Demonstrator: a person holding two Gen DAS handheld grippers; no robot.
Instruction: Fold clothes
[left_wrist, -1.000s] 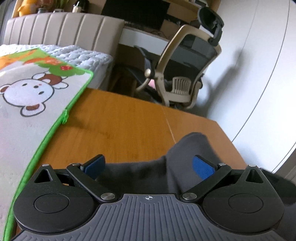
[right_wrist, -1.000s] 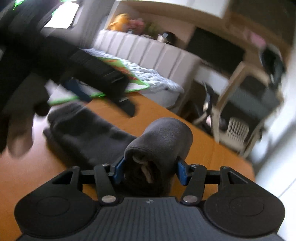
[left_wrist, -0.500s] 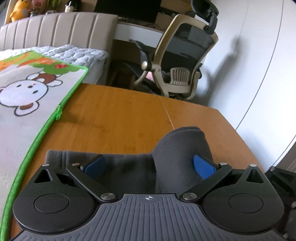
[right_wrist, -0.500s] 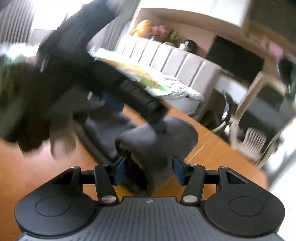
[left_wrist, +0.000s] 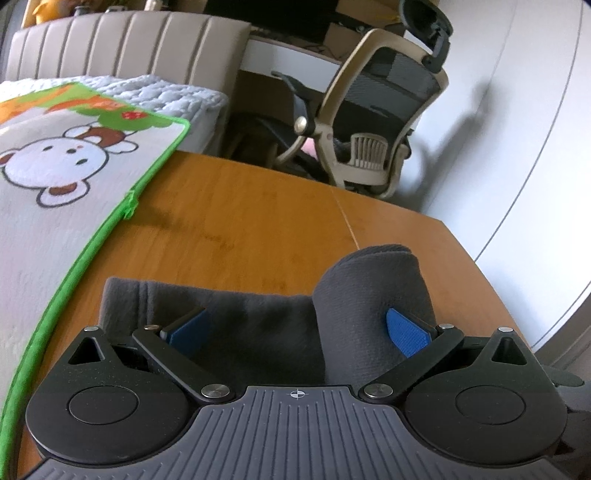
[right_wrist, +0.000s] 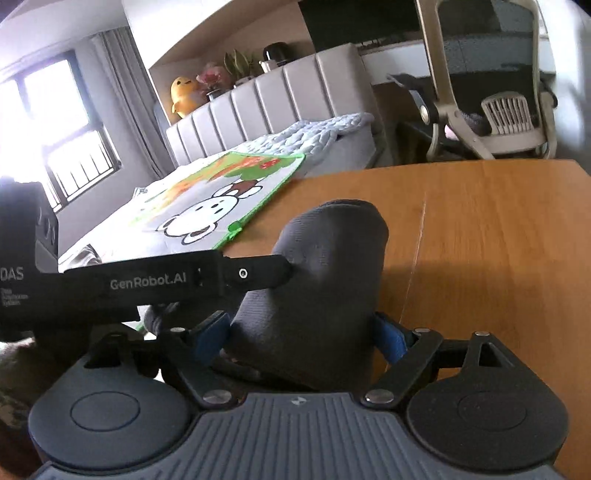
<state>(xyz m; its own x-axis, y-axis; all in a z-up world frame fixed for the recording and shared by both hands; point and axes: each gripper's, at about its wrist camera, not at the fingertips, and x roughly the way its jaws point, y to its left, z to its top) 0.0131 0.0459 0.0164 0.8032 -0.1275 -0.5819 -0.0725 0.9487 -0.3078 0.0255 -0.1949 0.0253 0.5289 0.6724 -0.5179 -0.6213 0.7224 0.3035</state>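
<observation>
In the left wrist view, the left gripper (left_wrist: 297, 330) stands spread over the grey garment (left_wrist: 255, 325), which lies on the wooden table (left_wrist: 236, 229). Its 2 blue pads rest near the cloth without pinching, probably so the flat part stays put beside the rolled end (left_wrist: 373, 295).

In the right wrist view, the right gripper (right_wrist: 301, 338) straddles that rolled end (right_wrist: 325, 280). Its jaws have just been opening with the roll between them; whether the pads press on it I cannot tell. The left gripper's finger (right_wrist: 258, 273) pokes the roll's side, seemingly to tuck the fold.

Both wrist views look low across the table (left_wrist: 240, 229), sharing the chair (left_wrist: 376, 110)
</observation>
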